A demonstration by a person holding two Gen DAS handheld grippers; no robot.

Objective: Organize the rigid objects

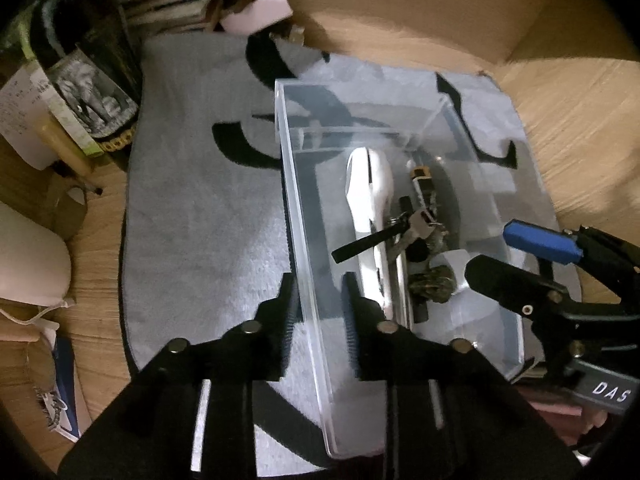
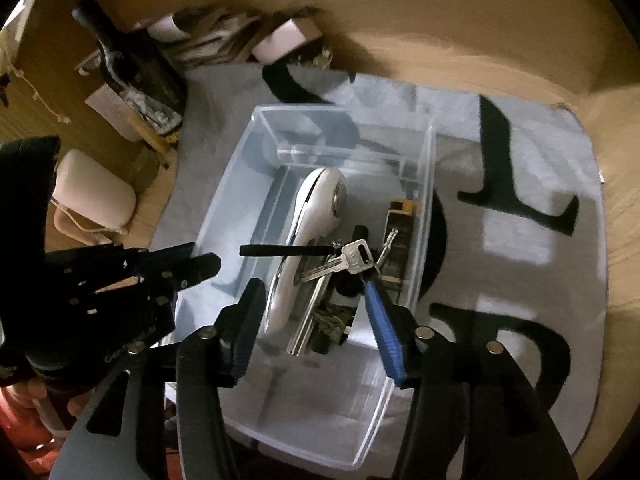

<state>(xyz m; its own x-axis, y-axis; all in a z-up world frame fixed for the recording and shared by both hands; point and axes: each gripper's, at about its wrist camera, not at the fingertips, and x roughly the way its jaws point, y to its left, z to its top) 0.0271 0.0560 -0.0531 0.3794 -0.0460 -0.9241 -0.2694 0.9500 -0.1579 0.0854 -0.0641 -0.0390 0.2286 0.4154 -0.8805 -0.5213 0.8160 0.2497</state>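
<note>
Clear plastic bin [image 2: 416,216] sits on a grey mat [image 1: 200,220] with big black letters. Inside: white handled tool [image 2: 308,220], keys [image 2: 352,260] on a black strap, a small brown box [image 2: 400,220]. Left gripper [image 1: 318,320] fingers slightly apart, straddling the bin's wall without pressing it. Right gripper [image 2: 316,328] spread above the bin, nothing held. "DAS" readable on the right gripper's body.

Clear bin [image 2: 416,208] on grey mat [image 1: 192,208] with black lettering, white handled tool [image 2: 316,208] inside
</note>
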